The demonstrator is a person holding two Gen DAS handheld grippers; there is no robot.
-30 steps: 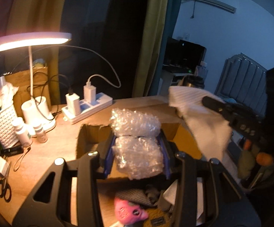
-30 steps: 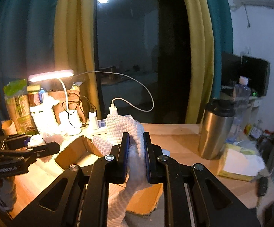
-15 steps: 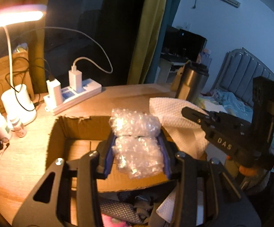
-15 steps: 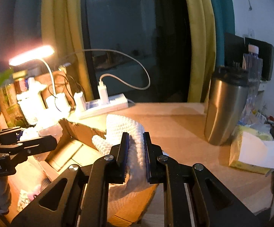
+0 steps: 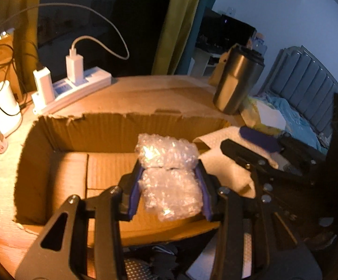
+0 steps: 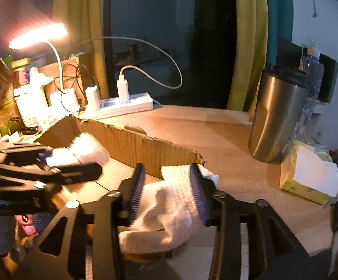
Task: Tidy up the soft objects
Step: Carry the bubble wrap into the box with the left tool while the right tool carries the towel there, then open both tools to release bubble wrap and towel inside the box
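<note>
Already over the cardboard box [image 5: 112,128], the left gripper [image 5: 169,186] clamps a bubble-wrap wad [image 5: 169,175] above its bare floor. Beside it, the right gripper [image 6: 166,193] has spread its fingers around the white knitted cloth [image 6: 169,207], now slumping on the box's corner; neither piece looks properly stowed yet.

Clear, glinting bubble wrap [image 5: 169,177] sits between blue-purple pads [image 5: 135,191] on the black left gripper [image 5: 169,186]. The cardboard box [image 5: 112,126] is brown and ribbed, glowing orange under the lamp. Over on the right wrist view, a white knitted cloth [image 6: 169,200] with a bumpy weave, a brushed-steel tumbler [image 6: 274,116] with a black lid, a yellow tissue pack [image 6: 306,175] showing white, and a white power strip [image 6: 124,106].
</note>
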